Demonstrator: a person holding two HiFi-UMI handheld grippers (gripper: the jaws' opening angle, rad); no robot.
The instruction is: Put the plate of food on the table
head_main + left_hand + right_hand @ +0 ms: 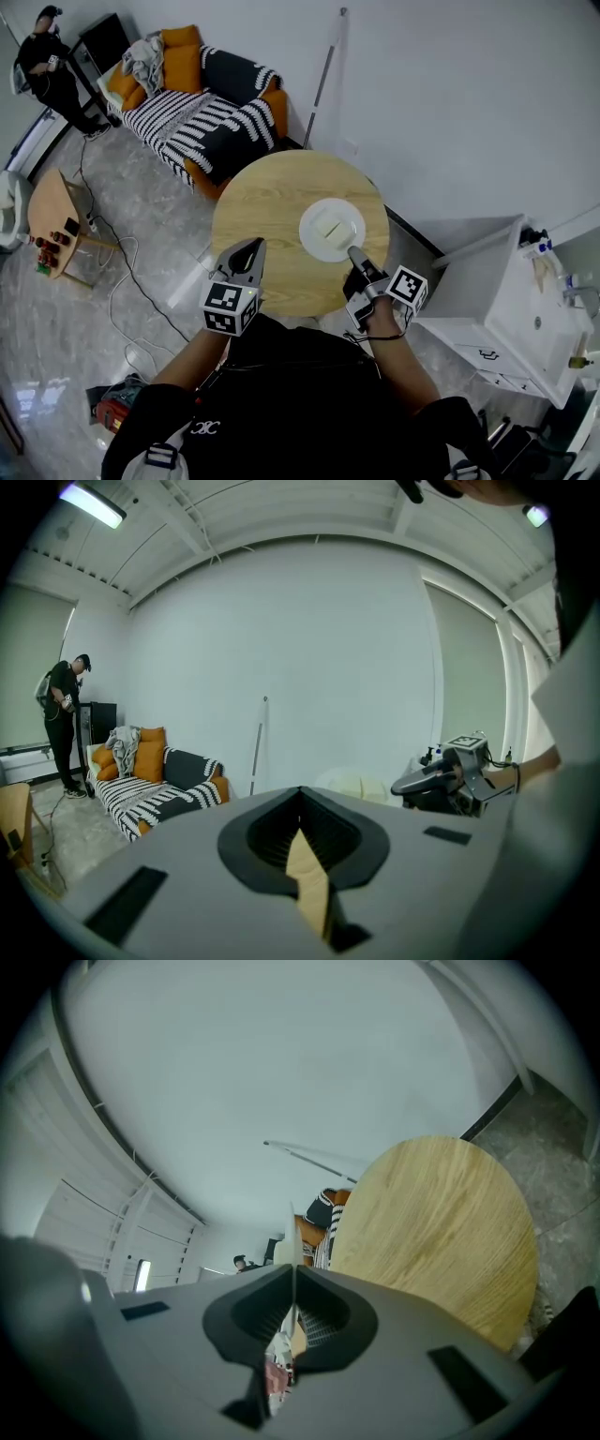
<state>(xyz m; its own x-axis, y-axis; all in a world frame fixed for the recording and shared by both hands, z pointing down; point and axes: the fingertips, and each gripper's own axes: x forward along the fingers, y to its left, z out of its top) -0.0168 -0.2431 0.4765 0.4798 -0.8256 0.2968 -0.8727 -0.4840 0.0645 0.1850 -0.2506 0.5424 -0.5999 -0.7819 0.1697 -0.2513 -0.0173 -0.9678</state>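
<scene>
The white plate (319,246) with a pale slab of food (331,225) sits on the round wooden table (262,202), toward its right edge. The right gripper (355,251) is clamped on the plate's near rim. The left gripper (253,244) hovers over the table's near left edge, jaws together and empty.

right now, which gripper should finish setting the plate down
Right. The right gripper is shut on the rim of the plate, which is over the table. The left gripper is shut with nothing in it and is well apart from the plate.
</scene>
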